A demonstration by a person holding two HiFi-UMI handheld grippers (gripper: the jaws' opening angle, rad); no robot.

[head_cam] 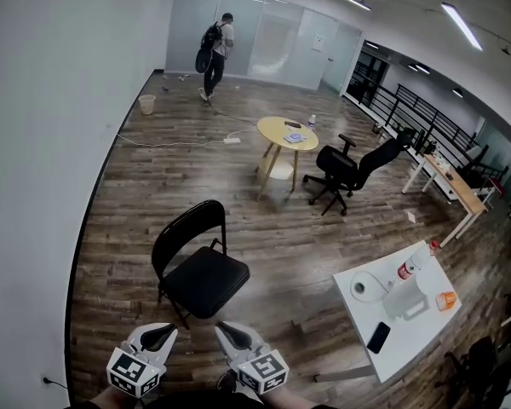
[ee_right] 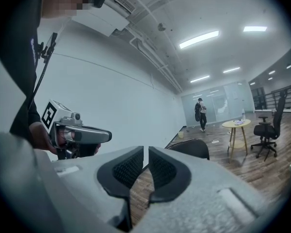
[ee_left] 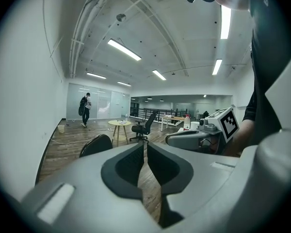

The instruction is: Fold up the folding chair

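The black folding chair (head_cam: 206, 279) stands unfolded on the wood floor just ahead of me, its curved back (head_cam: 187, 233) toward the left wall. My left gripper (head_cam: 159, 332) and right gripper (head_cam: 232, 331) hover side by side near the seat's front edge, apart from it. In the left gripper view the left gripper (ee_left: 145, 148) has its jaws nearly together with nothing between them, and the chair (ee_left: 96, 144) shows beyond. In the right gripper view the right gripper (ee_right: 146, 152) is likewise closed to a slit and empty, with the chair (ee_right: 191, 148) ahead.
A white table (head_cam: 409, 331) with a paper roll, bottle, jug and phone stands at the right. Farther off are a round yellow table (head_cam: 277, 129) and a black office chair (head_cam: 349, 167). A person (head_cam: 215, 54) stands at the far glass wall. The white wall runs close on the left.
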